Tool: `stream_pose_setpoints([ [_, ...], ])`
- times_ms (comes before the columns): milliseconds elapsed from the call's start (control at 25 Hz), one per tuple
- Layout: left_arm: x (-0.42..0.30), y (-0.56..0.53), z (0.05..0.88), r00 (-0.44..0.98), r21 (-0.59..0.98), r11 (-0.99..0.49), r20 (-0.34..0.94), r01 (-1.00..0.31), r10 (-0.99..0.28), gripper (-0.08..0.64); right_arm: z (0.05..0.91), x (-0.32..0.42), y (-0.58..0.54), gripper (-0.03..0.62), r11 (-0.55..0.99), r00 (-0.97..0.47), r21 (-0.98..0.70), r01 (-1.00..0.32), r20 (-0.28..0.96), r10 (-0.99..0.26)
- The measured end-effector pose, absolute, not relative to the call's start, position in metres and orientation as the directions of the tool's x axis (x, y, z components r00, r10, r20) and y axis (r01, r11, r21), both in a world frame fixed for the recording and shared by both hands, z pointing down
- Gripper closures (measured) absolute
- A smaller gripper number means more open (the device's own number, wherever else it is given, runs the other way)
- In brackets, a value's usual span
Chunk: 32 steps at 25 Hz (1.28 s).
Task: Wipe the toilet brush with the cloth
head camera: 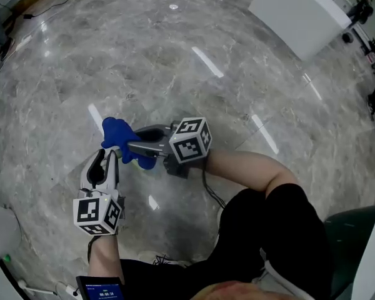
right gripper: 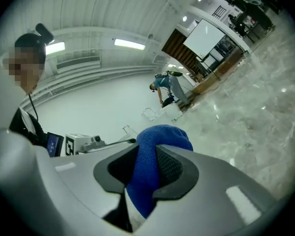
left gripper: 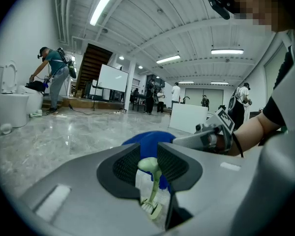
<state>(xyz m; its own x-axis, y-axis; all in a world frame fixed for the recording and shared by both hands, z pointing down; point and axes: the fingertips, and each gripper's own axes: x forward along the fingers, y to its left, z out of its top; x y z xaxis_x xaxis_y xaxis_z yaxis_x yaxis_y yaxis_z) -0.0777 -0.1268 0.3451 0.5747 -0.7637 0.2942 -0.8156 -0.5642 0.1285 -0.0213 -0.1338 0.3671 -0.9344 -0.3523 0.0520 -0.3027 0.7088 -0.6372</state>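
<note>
Spreading under everything: grey marble floor (head camera: 175, 61). Right gripper (head camera: 134, 141) above it, jaws clamped on a bunched blue cloth (head camera: 117, 135). Left gripper (head camera: 107, 156) just beside, jaws closed on the pale green toilet brush (left gripper: 155, 178), handle upright between them, bristle end down. Cloth just beyond brush top; contact unclear.

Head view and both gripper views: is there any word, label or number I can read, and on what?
Nothing can be read in any view.
Small screen at the person's waist: lines of pale characters, too small to read.
Marker cubes: black-and-white square patterns only, no letters or digits.
</note>
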Motion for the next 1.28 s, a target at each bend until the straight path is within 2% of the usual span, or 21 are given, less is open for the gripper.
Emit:
stream_pose_setpoints([
  [120,-0.076,-0.127,0.343,0.577,0.128,-0.567,0.293,-0.814,-0.762,0.445,0.337,-0.032,-0.125,0.489,0.774,-0.951,-0.582,-0.250,-0.003,-0.309],
  [320,-0.076,-0.127,0.342,0.576,0.130,-0.565,0.291,-0.815,-0.764,0.445,0.346,-0.032,-0.128,0.489,0.782,-0.949,-0.560,-0.276,0.029,-0.314],
  [520,-0.082,-0.119,0.339,0.561,0.125,-0.552,0.314,-0.824,-0.766,0.445,0.420,-0.019,-0.135,0.488,0.646,-0.912,-0.655,-0.393,0.188,-0.365],
  [640,-0.079,-0.117,0.337,0.545,0.130,-0.536,0.339,-0.834,-0.767,0.445,0.487,0.011,-0.130,0.488,0.492,-0.857,-0.708,-0.506,0.349,-0.378],
  [720,-0.072,-0.126,0.334,0.553,0.133,-0.541,0.322,-0.830,-0.768,0.445,0.517,0.041,-0.139,0.488,0.399,-0.800,-0.700,-0.592,0.449,-0.398],
  [800,-0.069,-0.137,0.337,0.579,0.133,-0.567,0.289,-0.813,-0.763,0.445,0.530,0.060,-0.146,0.489,0.368,-0.760,-0.673,-0.642,0.497,-0.418],
  [880,-0.071,-0.139,0.341,0.587,0.135,-0.575,0.284,-0.807,-0.758,0.445,0.541,0.057,-0.129,0.489,0.405,-0.781,-0.669,-0.623,0.501,-0.372],
  [1080,-0.074,-0.137,0.338,0.576,0.138,-0.561,0.287,-0.816,-0.766,0.445,0.572,0.010,-0.062,0.488,0.527,-0.852,-0.704,-0.477,0.517,-0.081],
  [1160,-0.073,-0.136,0.337,0.577,0.133,-0.565,0.286,-0.814,-0.765,0.445,0.584,-0.009,-0.058,0.488,0.536,-0.840,-0.694,-0.481,0.539,-0.055],
  [1280,-0.074,-0.134,0.339,0.574,0.129,-0.562,0.291,-0.817,-0.766,0.445,0.573,-0.031,-0.073,0.488,0.530,-0.852,-0.696,-0.485,0.512,-0.108],
])
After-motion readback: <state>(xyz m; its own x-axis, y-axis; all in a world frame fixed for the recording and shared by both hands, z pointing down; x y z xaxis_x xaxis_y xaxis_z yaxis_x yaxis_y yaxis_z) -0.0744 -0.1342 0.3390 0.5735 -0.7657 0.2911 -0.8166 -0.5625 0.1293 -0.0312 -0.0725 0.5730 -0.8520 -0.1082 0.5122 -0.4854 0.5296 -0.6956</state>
